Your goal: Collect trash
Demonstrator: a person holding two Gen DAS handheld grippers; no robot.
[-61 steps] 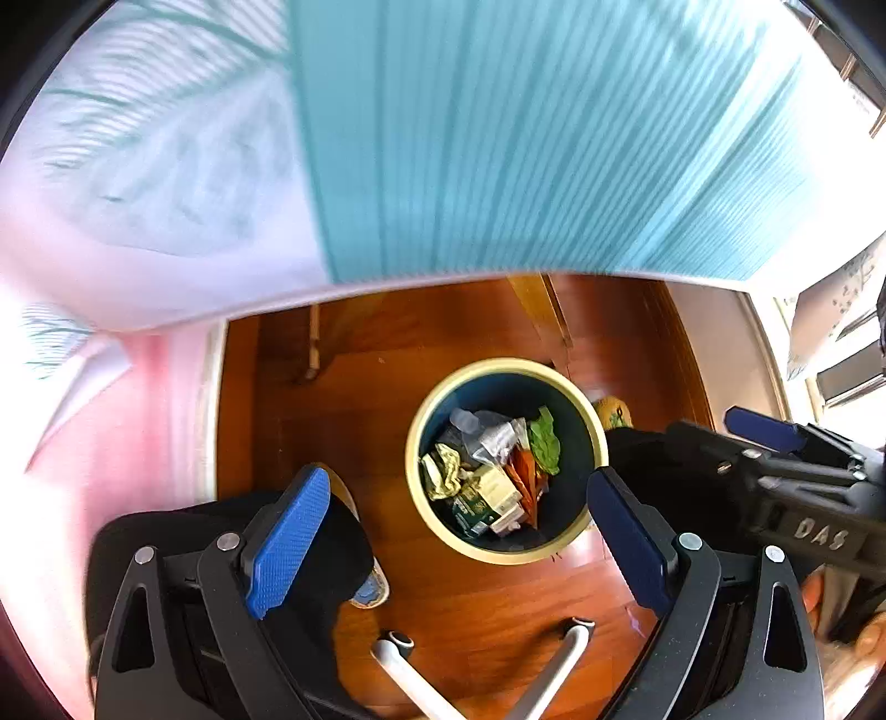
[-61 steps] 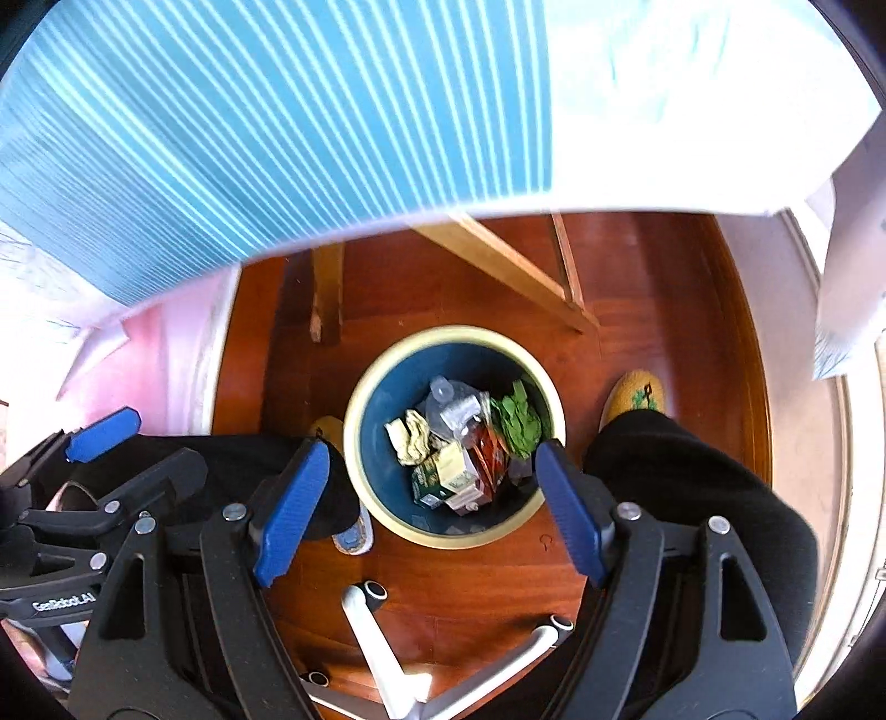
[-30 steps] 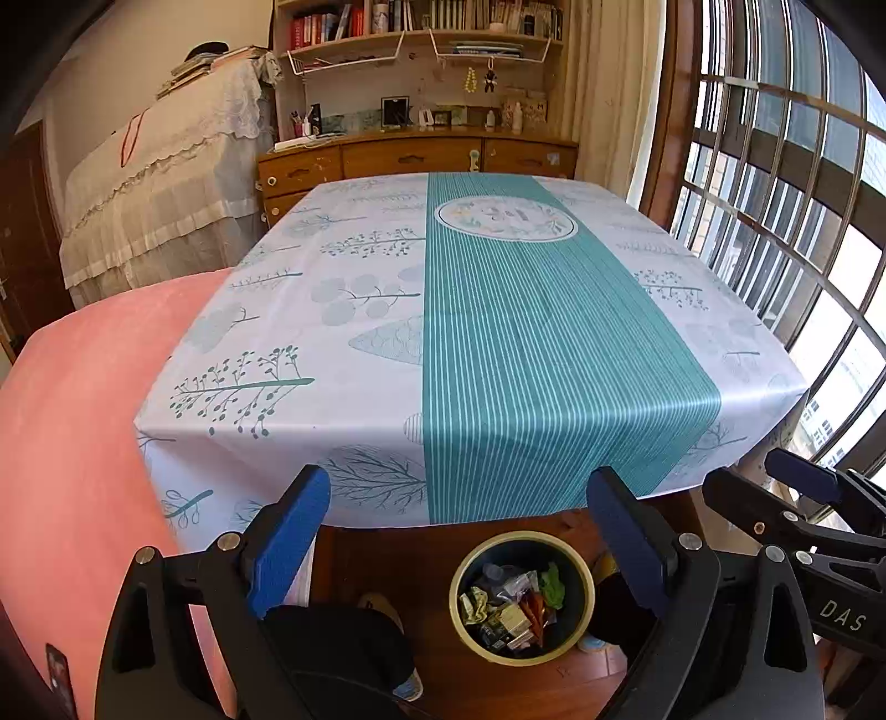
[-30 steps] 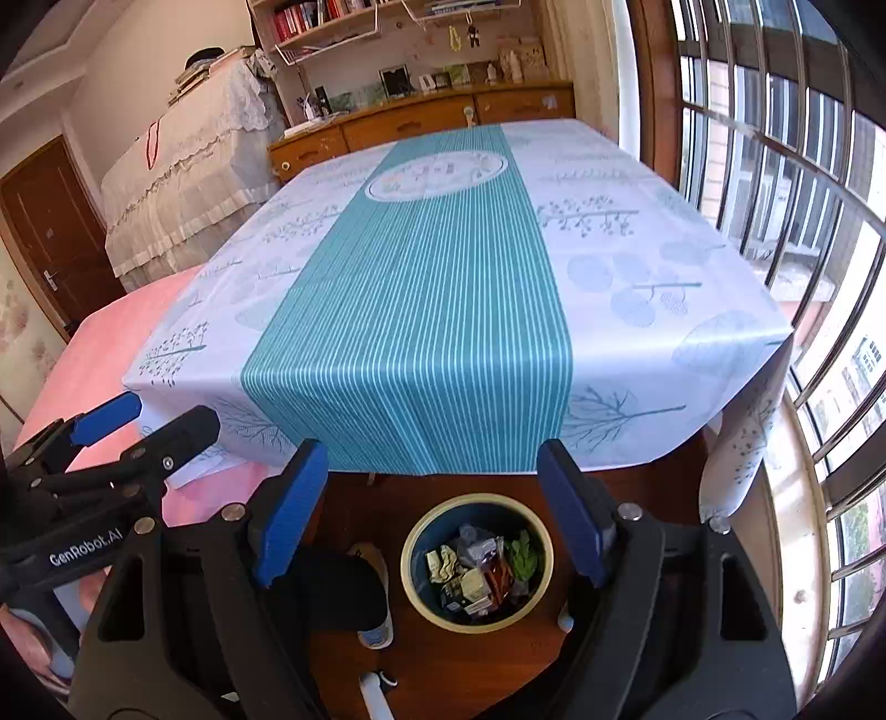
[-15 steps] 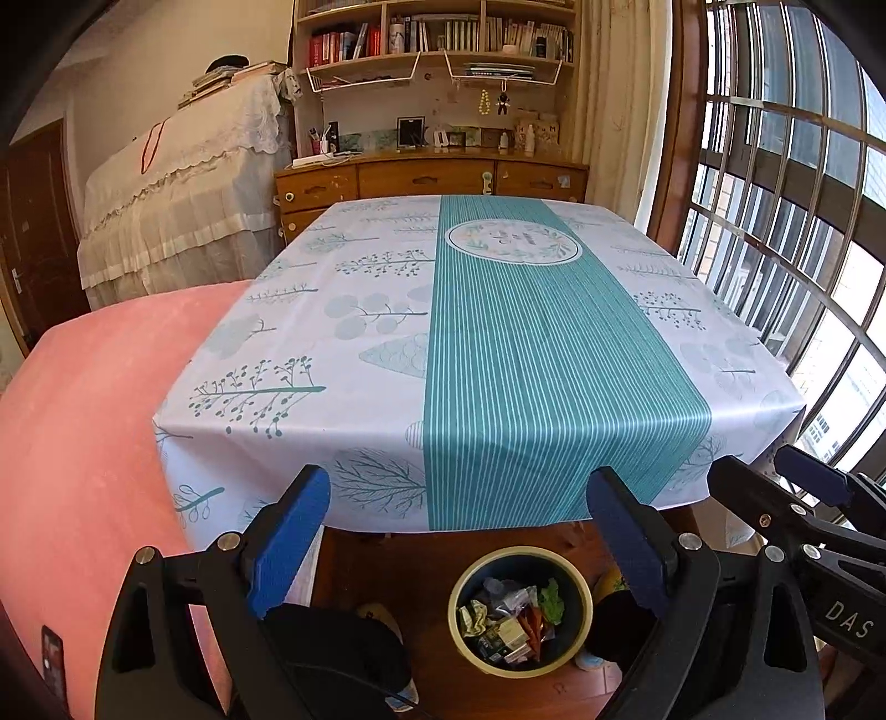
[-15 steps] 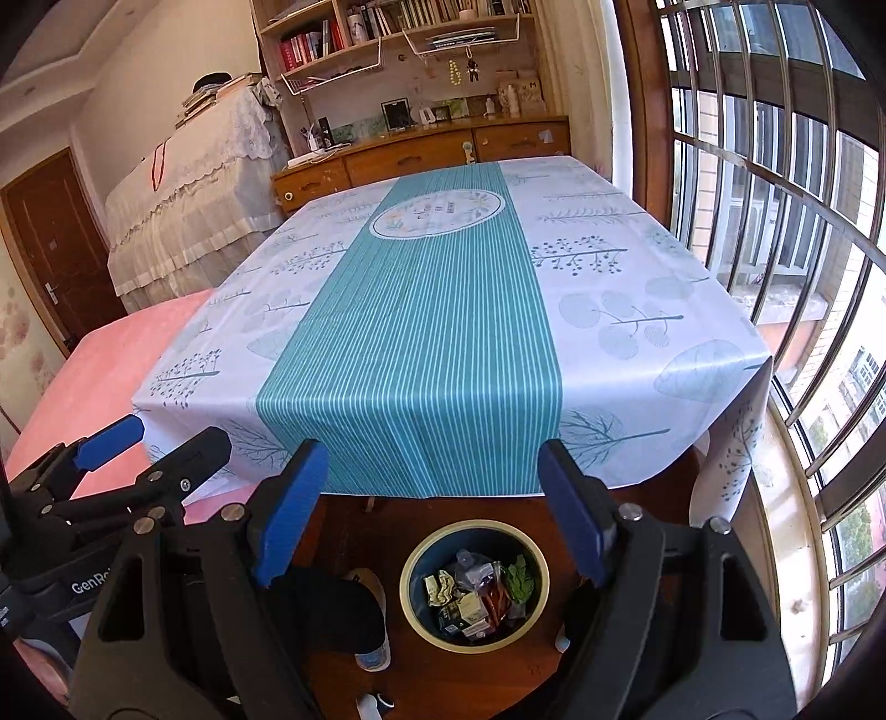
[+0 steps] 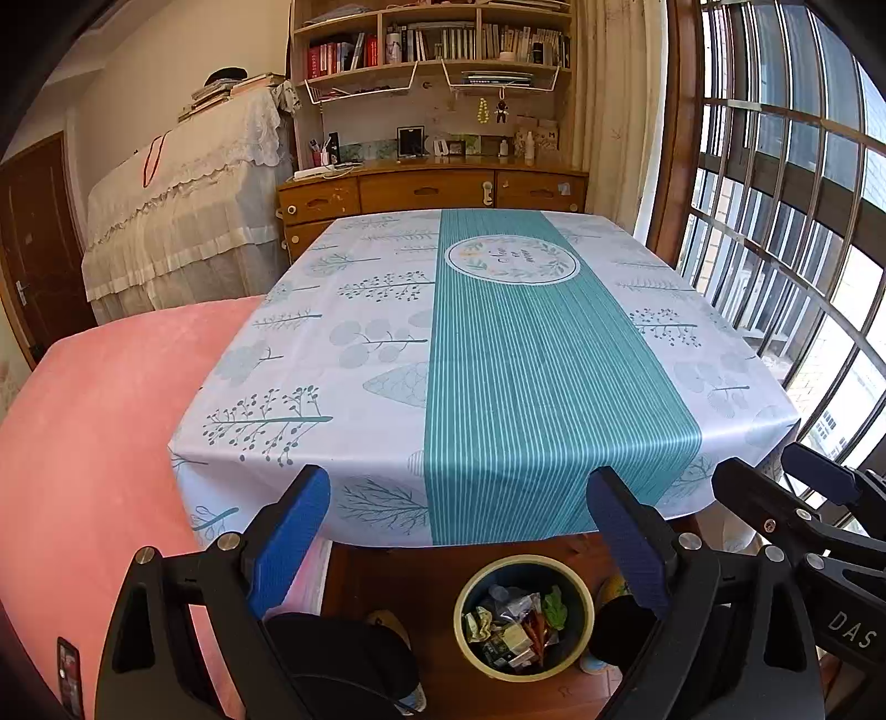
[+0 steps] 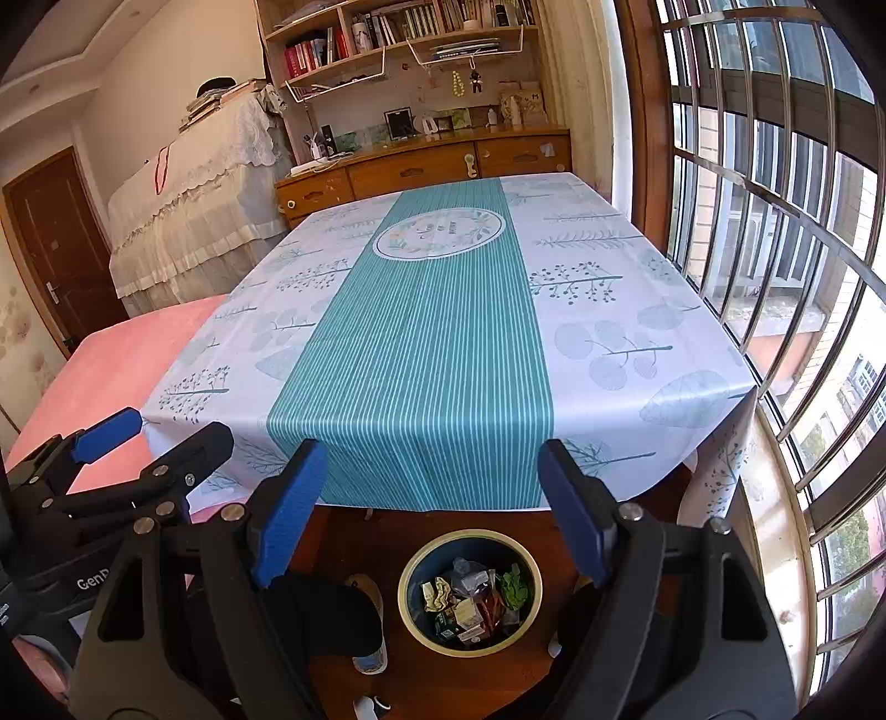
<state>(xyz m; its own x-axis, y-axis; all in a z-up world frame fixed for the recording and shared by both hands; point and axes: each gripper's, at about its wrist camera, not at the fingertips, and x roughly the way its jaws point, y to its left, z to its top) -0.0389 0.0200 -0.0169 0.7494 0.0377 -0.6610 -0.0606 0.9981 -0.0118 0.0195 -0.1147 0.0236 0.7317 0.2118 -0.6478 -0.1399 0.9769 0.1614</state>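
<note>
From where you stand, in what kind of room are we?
Most likely a room in a home, used for eating and study: a table under a teal-striped tablecloth, a bookshelf above a wooden sideboard, and a barred window.

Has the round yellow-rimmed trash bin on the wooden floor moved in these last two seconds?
No. The round yellow-rimmed trash bin keeps its spot on the wooden floor by the tablecloth-covered table; only the cameras rose and tilted up.

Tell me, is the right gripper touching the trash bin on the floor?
Apart. In the right wrist view the right gripper stands open and empty, with the bin far below on the floor.
</note>
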